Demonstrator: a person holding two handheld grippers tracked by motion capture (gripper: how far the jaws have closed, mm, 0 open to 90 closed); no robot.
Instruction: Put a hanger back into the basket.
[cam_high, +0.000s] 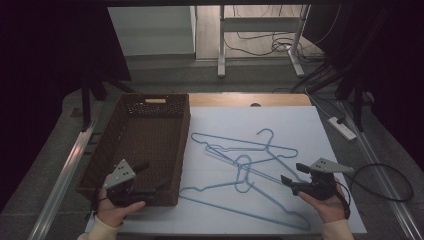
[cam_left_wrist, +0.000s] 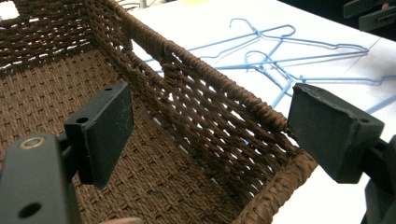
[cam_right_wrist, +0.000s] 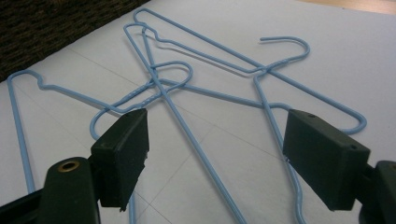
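Note:
A tangle of pale blue wire hangers (cam_high: 245, 165) lies on the white sheet (cam_high: 280, 120), to the right of a brown woven basket (cam_high: 131, 107) that has nothing in it. My left gripper (cam_high: 151, 176) is open above the basket's near right corner. In the left gripper view the basket's right wall (cam_left_wrist: 210, 88) runs between the wide-apart jaws of the left gripper (cam_left_wrist: 210, 135), with the hangers (cam_left_wrist: 280, 51) beyond it. My right gripper (cam_high: 294, 174) is open just right of the tangle. In the right gripper view the right gripper (cam_right_wrist: 219, 154) hovers over the hangers (cam_right_wrist: 187, 88) without touching them.
The sheet covers a wooden table (cam_high: 250, 100). A white power strip (cam_high: 342, 127) and a looping black cable (cam_high: 395, 180) lie off the table's right side. Another table's metal legs (cam_high: 221, 45) stand on the floor behind.

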